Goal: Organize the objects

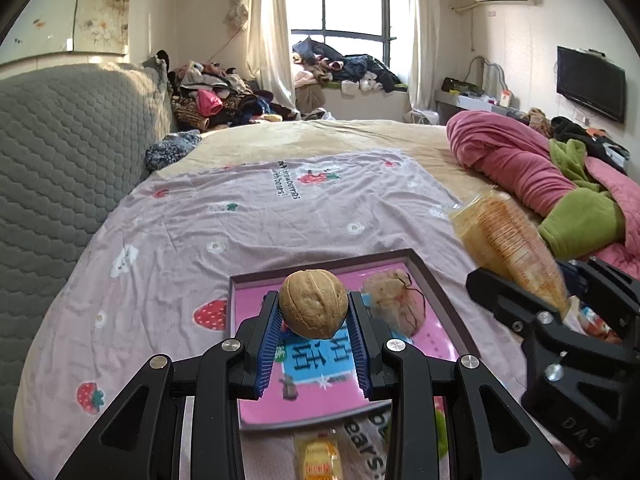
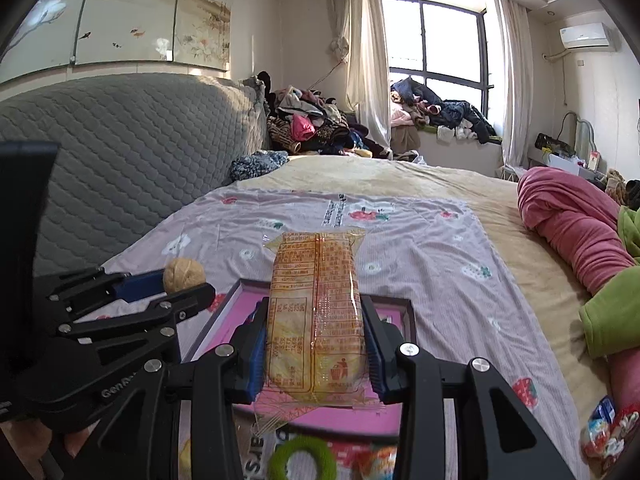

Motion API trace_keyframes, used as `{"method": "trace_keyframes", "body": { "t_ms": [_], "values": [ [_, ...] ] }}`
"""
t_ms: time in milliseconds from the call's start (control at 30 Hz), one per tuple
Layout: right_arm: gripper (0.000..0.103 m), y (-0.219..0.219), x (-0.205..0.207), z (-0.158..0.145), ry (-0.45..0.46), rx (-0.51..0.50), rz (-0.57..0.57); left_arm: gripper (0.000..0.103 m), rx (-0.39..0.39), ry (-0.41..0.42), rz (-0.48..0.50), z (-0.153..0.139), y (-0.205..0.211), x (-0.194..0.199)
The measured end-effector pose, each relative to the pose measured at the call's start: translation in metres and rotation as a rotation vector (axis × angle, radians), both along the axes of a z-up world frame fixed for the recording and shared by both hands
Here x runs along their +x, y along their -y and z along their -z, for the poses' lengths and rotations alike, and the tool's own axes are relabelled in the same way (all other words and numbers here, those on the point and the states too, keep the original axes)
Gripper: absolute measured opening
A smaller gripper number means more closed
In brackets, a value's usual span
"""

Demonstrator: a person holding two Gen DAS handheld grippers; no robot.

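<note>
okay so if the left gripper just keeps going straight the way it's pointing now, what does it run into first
Probably the pink-lined tray. The left gripper, jaws shut on the walnut, points down over it; the pale wrapped item lies just right of that line. Depth is uncertain.

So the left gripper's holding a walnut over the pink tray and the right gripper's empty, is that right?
Not quite. The left gripper does hold the walnut over the pink tray, but the right gripper is not empty: its jaws are closed on a yellow snack packet, as the right wrist view shows.
</note>
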State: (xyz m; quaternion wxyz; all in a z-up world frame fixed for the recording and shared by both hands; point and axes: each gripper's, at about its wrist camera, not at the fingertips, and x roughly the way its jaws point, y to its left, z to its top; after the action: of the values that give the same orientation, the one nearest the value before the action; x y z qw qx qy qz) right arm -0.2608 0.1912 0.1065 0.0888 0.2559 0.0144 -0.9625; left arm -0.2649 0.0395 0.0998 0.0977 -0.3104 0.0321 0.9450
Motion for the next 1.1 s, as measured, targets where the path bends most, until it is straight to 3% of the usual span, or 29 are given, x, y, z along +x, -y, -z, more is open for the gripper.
{"method": "trace_keyframes", "body": {
  "t_ms": [233,533,1100],
  "values": [
    [0.041,-0.005,-0.022,0.013,-0.033,-0.012,0.012,0.034,0.021,0.017,-0.028,0.033,0.008,-0.031],
    [0.041,-0.008,-0.041,0.057,0.032,0.004,0.015,0.034,0.022,0.079,-0.028,0.092,0.012,-0.049],
    [0.041,-0.016,-0.055,0.081,0.082,0.041,0.047,0.034,0.051,0.152,-0.042,0.128,0.025,-0.068]
  ]
}}
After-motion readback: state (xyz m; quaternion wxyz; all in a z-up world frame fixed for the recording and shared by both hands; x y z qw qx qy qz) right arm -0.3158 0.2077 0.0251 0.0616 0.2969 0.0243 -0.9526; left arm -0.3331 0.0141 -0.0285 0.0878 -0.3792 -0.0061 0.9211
